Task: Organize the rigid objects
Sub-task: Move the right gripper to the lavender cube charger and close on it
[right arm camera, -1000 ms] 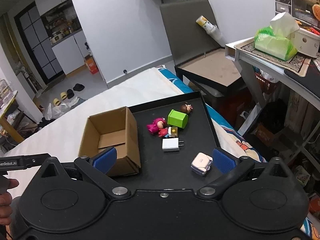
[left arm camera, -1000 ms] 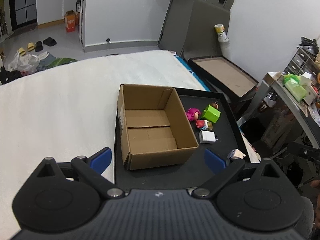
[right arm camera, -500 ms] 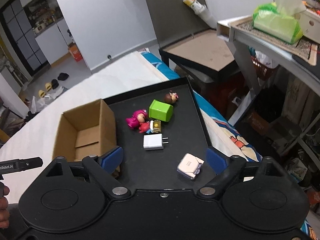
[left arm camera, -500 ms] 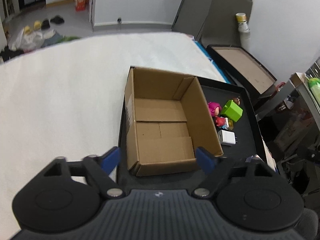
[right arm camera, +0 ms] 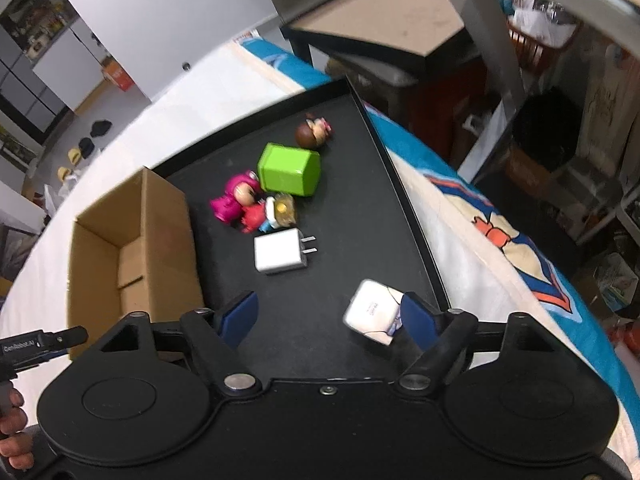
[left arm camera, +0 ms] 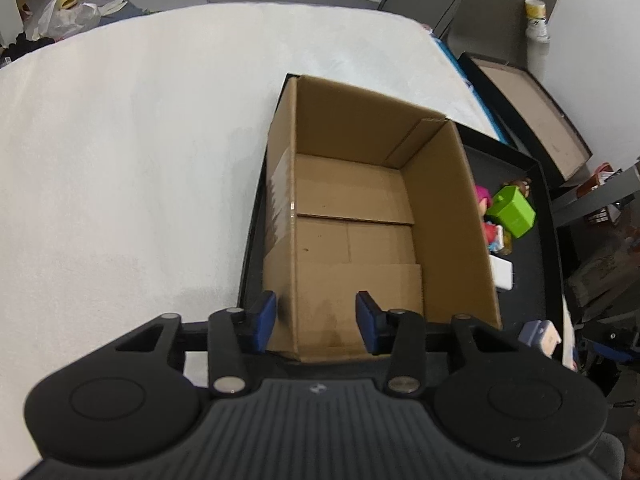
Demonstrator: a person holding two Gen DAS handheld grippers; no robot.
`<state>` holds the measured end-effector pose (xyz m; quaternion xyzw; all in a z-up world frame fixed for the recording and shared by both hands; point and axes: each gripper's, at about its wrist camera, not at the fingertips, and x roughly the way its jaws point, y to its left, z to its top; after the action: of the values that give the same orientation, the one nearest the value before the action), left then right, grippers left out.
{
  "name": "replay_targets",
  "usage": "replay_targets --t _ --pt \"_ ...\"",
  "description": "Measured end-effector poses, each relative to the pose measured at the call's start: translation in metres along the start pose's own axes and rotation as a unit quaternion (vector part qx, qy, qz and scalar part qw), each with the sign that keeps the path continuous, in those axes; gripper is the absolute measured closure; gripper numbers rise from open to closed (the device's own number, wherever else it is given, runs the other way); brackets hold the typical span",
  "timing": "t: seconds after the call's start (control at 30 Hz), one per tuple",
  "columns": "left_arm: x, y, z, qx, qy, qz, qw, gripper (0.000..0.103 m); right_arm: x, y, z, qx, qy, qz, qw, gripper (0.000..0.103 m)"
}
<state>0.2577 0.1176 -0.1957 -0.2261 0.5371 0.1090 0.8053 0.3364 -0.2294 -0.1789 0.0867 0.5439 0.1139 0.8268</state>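
An open, empty cardboard box [left arm camera: 360,208] stands on the left of a black tray [left arm camera: 532,280]. My left gripper [left arm camera: 316,320] is over the box's near-left corner, jaws closing. One pad is outside the left wall and the other inside, not pressing. On the tray [right arm camera: 352,208] lie a green block [right arm camera: 290,174], a pink figure [right arm camera: 234,200], a small red and blue figure [right arm camera: 268,212], a brown-haired figure [right arm camera: 314,132], a white charger [right arm camera: 280,256] and a small white case [right arm camera: 370,310]. My right gripper [right arm camera: 328,316] is closing, the case beside its right finger.
The tray lies on a white bed cover [left arm camera: 140,160] with a blue patterned sheet [right arm camera: 500,240] at its right edge. A low black table with a brown top [right arm camera: 384,28] stands beyond. Shelves and clutter fill the right side. A hand [right arm camera: 8,420] shows at the lower left.
Both grippers have come down toward the tray and their jaws have narrowed. The left one now straddles the box's near-left wall. The white case now sits between the right fingers.
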Motion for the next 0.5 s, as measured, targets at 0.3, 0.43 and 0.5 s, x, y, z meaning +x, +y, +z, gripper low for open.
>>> replay_targets --t 0.3,0.43,0.5 --pt "0.016 0.011 0.006 -0.019 0.008 0.018 0.9996 0.088 0.042 -0.017 0.007 0.038 0.049 -0.029 0.998 0.025" --pt "0.018 0.01 0.007 -0.013 0.005 0.011 0.9998 0.088 0.059 -0.025 0.006 0.065 0.059 -0.042 0.995 0.026" --pt "0.019 0.011 0.006 -0.012 -0.002 0.007 0.9999 0.088 0.065 -0.028 0.003 0.077 0.063 -0.048 0.994 0.026"
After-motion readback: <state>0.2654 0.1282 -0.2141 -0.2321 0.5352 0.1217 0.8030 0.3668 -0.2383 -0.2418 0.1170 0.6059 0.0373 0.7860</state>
